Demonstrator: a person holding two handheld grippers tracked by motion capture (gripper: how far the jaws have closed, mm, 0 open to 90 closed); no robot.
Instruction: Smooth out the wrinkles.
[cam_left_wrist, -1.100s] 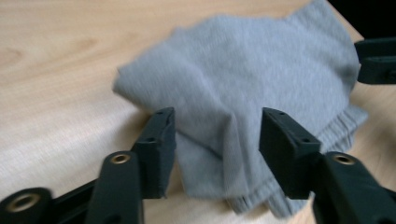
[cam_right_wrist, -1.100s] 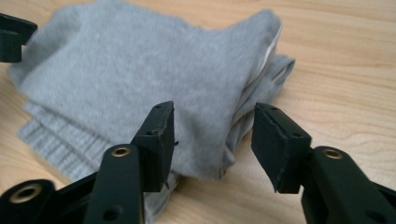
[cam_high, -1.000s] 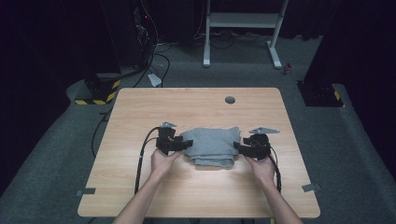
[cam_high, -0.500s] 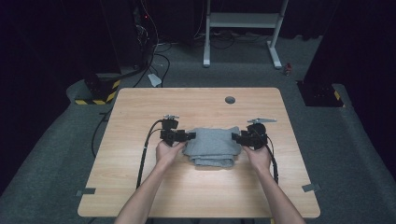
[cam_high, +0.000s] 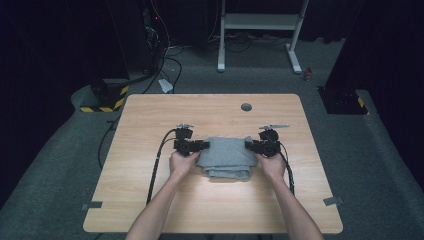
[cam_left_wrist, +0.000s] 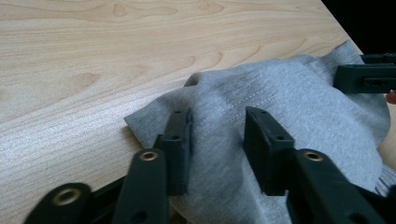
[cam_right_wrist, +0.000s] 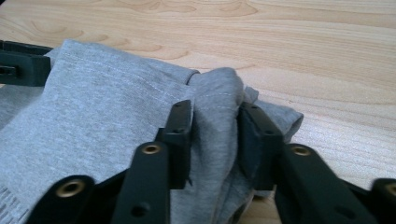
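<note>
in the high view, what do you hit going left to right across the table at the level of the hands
black cable → left tongs → grey folded cloth → right tongs → bare wooden table

A folded grey garment (cam_high: 227, 156) of soft, matt knit cloth, finely ribbed and crossed by pale stitched seams, lies on a bench (cam_high: 150, 200) of light wood-grain laminate with a smooth, faintly satin top. The left gripper (cam_left_wrist: 217, 140) and right gripper (cam_right_wrist: 212, 133) are matt black plastic, their jaw links fitted with brass-coloured metal eyelets. A round grey plastic grommet (cam_high: 246, 107) sits flush in the bench top. Rough dark grey carpet (cam_high: 380, 165) covers the floor, where glossy black cables (cam_high: 165, 60) trail past a white painted metal frame (cam_high: 260, 22).
</note>
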